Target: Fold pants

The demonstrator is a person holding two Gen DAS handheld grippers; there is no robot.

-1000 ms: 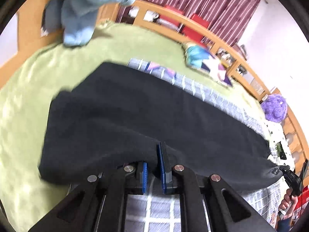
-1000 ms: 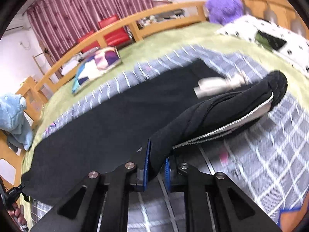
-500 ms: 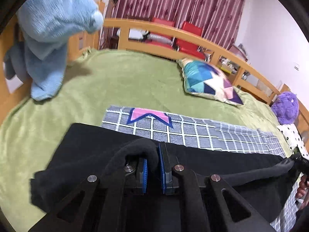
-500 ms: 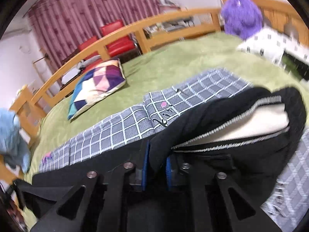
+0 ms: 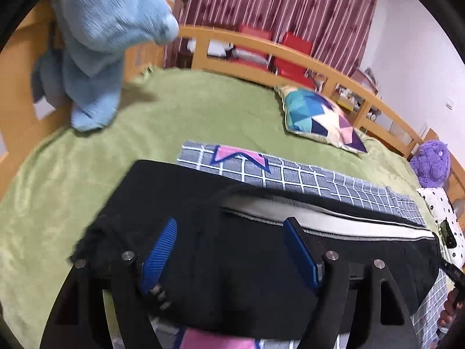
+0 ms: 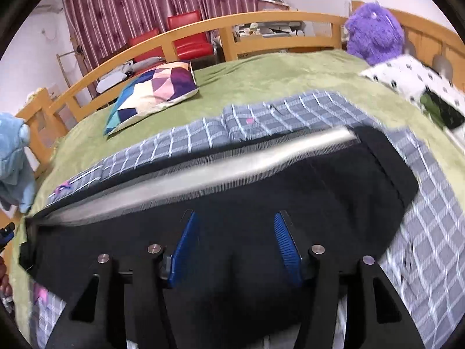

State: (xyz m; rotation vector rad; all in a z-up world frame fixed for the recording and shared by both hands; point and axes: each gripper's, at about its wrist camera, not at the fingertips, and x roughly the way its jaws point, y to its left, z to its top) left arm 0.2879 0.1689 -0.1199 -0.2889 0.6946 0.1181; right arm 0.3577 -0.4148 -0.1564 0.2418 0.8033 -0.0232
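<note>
Black fleece-lined pants (image 5: pixel 250 267) lie folded lengthwise on a grey-and-white checked blanket (image 5: pixel 293 171) spread over the green bed cover (image 5: pixel 186 116). A pale grey inner lining strip (image 6: pixel 221 171) shows along the far edge of the fold.

Left gripper (image 5: pixel 229 250): jaws have just been opening, blue-padded fingers (image 5: pixel 158 253) now spread wide over the black fabric, nothing clamped between them. Right gripper (image 6: pixel 234 242): jaws also just been opening, blue pads (image 6: pixel 286 247) apart, pants lying loose below and between them, no grip. Whether the fingertips brush the cloth is hard to tell, motion blur.

Multicoloured geometric cushion (image 6: pixel 154 90) sits farther back on the bed, near the wooden bed rail (image 6: pixel 261 21). Purple fluffy plush toy (image 6: pixel 373 33) at the right corner. Light blue towel-like cloth (image 5: pixel 101 37) hangs over the left end of the frame.
</note>
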